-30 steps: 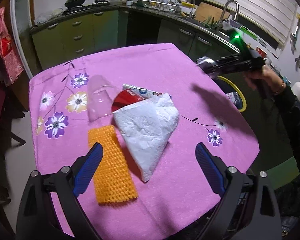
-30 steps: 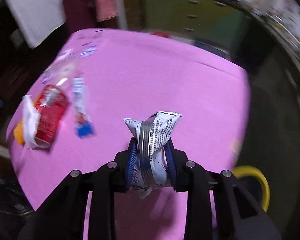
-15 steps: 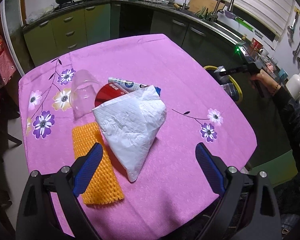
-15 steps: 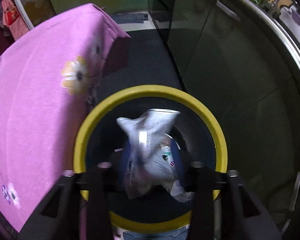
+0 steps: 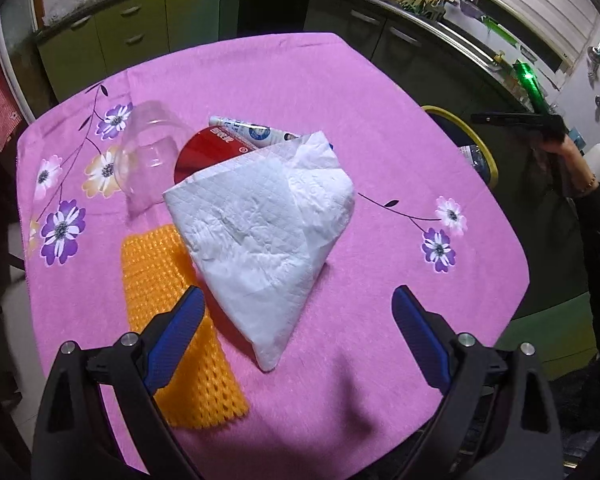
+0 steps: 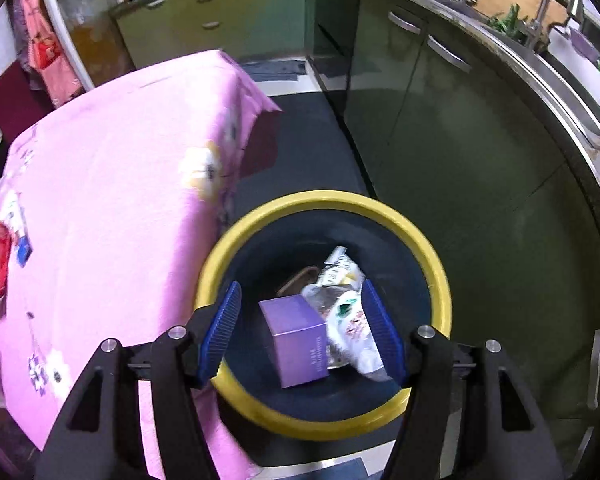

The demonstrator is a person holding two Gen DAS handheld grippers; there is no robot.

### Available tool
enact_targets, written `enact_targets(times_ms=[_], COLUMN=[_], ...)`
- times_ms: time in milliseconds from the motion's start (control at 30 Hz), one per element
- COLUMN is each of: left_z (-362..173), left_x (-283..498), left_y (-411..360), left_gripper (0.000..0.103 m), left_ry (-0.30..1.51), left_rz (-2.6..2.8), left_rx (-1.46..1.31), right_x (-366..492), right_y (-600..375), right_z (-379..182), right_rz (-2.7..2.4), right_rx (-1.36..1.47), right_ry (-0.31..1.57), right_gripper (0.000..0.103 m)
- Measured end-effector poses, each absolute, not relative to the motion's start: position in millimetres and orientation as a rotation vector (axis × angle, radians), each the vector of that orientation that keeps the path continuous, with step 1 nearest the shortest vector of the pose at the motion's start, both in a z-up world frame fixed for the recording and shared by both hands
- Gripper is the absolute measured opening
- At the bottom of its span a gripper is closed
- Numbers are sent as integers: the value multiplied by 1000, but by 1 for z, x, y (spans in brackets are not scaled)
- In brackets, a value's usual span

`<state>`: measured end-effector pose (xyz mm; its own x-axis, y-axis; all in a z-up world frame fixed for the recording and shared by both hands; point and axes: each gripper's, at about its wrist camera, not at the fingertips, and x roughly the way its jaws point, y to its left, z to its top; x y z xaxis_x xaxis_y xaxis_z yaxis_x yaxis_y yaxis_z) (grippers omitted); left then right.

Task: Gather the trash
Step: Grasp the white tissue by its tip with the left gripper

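Below: quilted white napkin (image 5: 260, 236), ribbed orange foam net (image 5: 172, 312).

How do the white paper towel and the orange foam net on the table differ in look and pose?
The white paper towel is smooth, quilted and folded into a cone-like wedge; the orange foam net is an open mesh lying flat as a strip. The towel overlaps the net's edge and covers part of a red can. Both lie on the pink tablecloth.
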<state>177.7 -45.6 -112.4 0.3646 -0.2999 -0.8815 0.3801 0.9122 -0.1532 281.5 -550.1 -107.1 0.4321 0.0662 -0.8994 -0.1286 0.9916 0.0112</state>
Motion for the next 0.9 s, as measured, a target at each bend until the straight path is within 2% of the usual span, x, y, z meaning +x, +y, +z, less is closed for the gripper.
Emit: enact_targets(times_ms=[500, 567, 667, 800, 900], left_z=[-139, -142, -144, -144, -140], left_x=[200, 201, 201, 198, 193], left_y=[-40, -39, -40, -37, -36], left_gripper=[89, 84, 72, 51, 43], left_ry=[1165, 1175, 1186, 1194, 1182], left_rz=[-422, -433, -431, -423, -419], left_rx=[44, 39, 53, 66, 70], right_x=[280, 280, 280, 280, 281], right_y=[-505, -503, -501, -500, -499], right_z=[-123, -126, -126, -124, -124], right_rz=[215, 219, 221, 222, 228], right_rx=[-106, -104, -106, -106, -106], right_ry=[1131, 1137, 1140, 1134, 1133], right_gripper=[63, 63, 63, 63, 63])
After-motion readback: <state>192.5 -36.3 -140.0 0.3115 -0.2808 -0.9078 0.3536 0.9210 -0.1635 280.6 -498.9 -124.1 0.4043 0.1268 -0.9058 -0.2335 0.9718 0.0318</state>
